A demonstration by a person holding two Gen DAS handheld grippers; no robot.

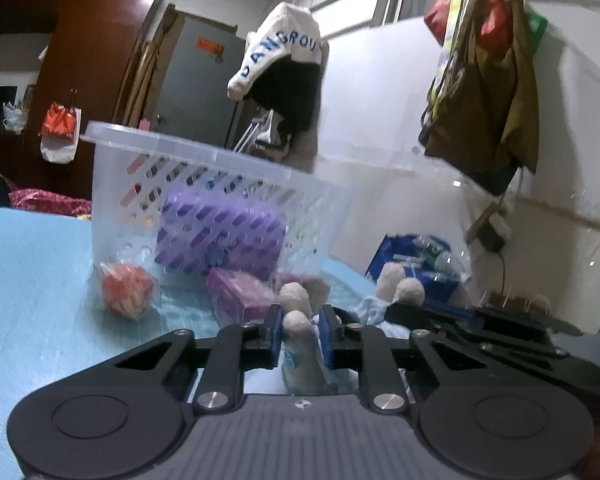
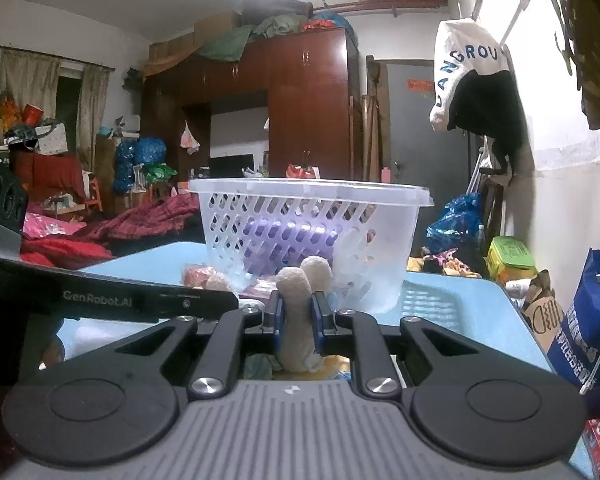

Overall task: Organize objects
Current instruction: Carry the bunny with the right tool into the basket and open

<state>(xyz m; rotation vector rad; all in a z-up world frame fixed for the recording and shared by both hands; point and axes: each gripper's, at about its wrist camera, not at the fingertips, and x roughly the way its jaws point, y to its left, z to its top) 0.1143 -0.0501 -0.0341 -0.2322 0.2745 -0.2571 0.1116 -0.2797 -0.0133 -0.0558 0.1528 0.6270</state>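
Note:
A clear plastic basket (image 1: 204, 184) stands on the blue table (image 1: 32, 280) and holds a purple sponge block (image 1: 220, 232); the basket also shows in the right wrist view (image 2: 308, 216). In front of it lie a red wrapped ball (image 1: 126, 290) and a purple wrapped packet (image 1: 240, 296). A plush toy with cream limbs and pale blue cloth lies between both grippers. My left gripper (image 1: 300, 340) is shut on one cream limb (image 1: 298, 322). My right gripper (image 2: 296, 320) is shut on another cream limb (image 2: 294, 300). The right gripper's arm (image 1: 480, 320) shows at the left view's right.
A wall with hanging clothes (image 1: 484, 80) stands to the right. A blue bag (image 2: 588, 320) sits beyond the table's right edge. A bed with red bedding (image 2: 100, 232) lies left behind the table. The left gripper's body (image 2: 100, 292) crosses the right view's left side.

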